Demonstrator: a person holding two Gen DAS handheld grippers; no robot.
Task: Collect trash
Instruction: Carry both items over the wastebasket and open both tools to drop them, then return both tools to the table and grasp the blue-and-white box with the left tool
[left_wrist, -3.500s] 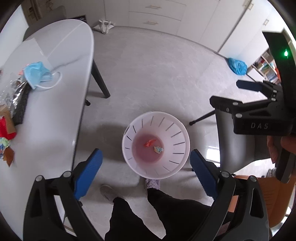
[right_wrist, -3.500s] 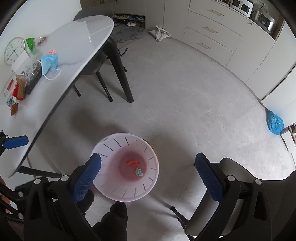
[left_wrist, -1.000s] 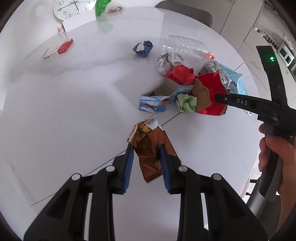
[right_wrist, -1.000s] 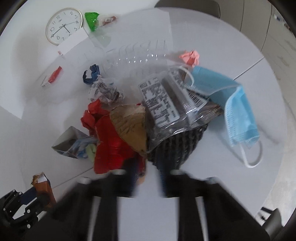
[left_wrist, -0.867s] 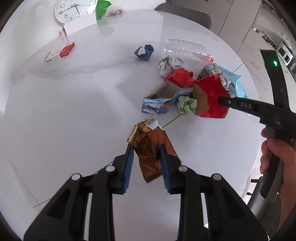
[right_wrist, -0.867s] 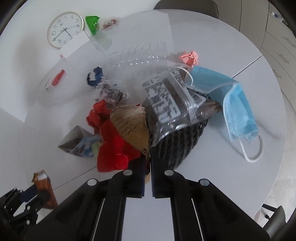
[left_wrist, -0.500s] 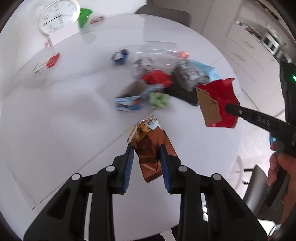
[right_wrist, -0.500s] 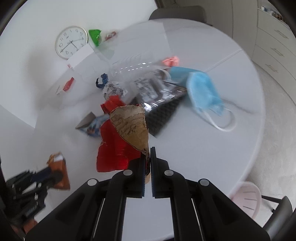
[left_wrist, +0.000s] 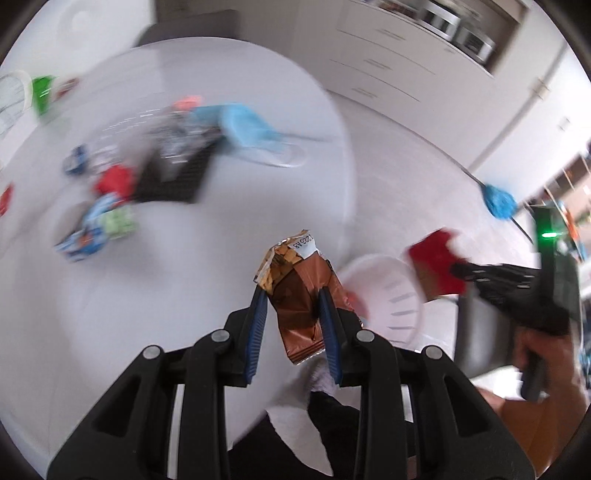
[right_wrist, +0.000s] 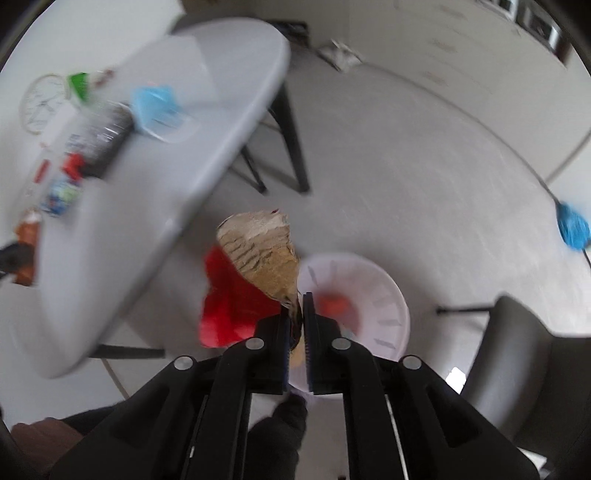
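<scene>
Left gripper (left_wrist: 291, 295) is clamped on a brown snack wrapper (left_wrist: 297, 295), which stands up between the blue pads, over the white table (left_wrist: 184, 295) edge. Right gripper (right_wrist: 295, 314) pinches a torn red and tan carton piece (right_wrist: 251, 280); its jaws have just eased apart slightly, the piece still between them. White slotted bin (right_wrist: 388, 306) sits on the floor just right of that piece, holding red scraps

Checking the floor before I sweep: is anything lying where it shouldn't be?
A crumpled blue bag lies loose on the floor by the wall, well away from the white bin. A light-coloured bag also sits on the floor near the cabinets; blur hides details.
</scene>
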